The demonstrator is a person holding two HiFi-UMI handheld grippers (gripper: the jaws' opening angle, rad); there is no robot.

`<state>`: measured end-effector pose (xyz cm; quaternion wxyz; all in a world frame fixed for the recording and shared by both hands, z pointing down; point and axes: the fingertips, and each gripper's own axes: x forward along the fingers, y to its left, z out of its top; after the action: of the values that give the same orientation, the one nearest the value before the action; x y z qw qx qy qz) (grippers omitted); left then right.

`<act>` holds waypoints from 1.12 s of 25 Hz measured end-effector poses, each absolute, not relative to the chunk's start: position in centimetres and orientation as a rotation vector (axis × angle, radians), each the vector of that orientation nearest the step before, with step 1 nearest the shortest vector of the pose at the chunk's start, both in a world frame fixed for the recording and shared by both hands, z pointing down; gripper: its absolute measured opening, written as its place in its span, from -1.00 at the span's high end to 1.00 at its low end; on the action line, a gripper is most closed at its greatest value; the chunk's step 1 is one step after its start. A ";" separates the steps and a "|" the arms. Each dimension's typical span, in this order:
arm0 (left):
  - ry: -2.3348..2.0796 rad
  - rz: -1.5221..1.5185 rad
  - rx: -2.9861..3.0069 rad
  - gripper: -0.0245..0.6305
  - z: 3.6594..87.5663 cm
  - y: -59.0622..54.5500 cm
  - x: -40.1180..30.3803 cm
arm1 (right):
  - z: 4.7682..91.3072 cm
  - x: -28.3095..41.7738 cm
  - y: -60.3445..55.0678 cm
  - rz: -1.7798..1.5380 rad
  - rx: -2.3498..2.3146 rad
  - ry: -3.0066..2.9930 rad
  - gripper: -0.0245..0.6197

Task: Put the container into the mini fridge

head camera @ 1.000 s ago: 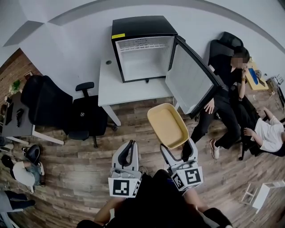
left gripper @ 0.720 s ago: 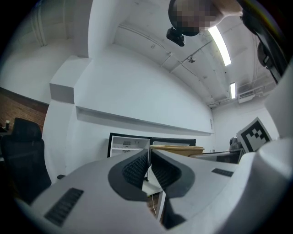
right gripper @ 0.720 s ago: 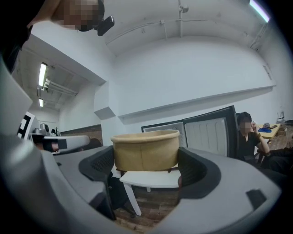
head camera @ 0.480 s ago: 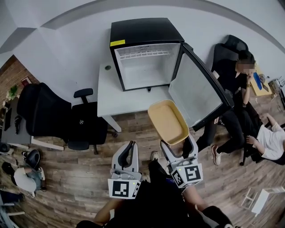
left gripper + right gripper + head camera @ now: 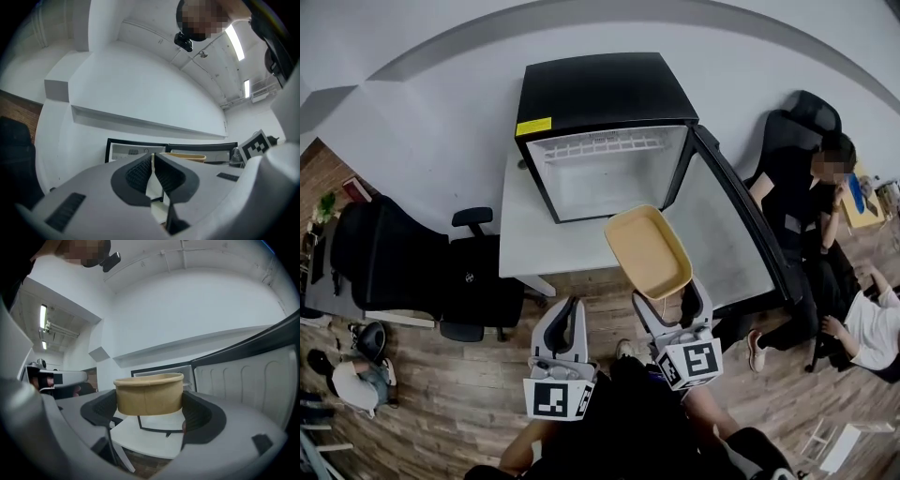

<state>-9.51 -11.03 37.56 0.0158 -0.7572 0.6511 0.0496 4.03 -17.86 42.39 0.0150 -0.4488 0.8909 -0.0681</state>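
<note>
The right gripper clamps the tan container, raised before the open mini fridge. The left gripper hangs beside it, jaws together.

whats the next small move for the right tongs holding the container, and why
Probably carry the container forward and a little left, toward the mini fridge. The right tongs grip it at its near end, roughly level, short of the fridge's opening. The door stands wide open on the right, so the way in looks free.

Nothing can be read: the yellow label on the mini fridge is too small.
</note>
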 end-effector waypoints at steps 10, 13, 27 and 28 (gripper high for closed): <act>2.031 0.149 -2.364 0.85 37.6 -18.6 -10.3 | 42.1 2.4 -26.8 -0.210 -1.408 2.754 -0.43; 2.002 0.149 -2.387 0.85 37.8 -20.9 -10.9 | 42.4 1.5 -29.4 -0.198 -1.447 2.739 -0.43; 1.907 0.177 -2.471 0.85 37.7 -30.4 -14.8 | 45.0 -2.3 -41.4 -0.158 -1.637 2.704 -0.43; 1.904 0.179 -2.475 0.85 37.7 -30.9 -15.0 | 45.2 -2.5 -42.2 -0.157 -1.647 2.701 -0.43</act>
<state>-15.02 -30.94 37.67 0.0071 -0.7912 0.6088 0.0574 -2.54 -42.20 45.18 -0.0130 -0.5201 0.8526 -0.0497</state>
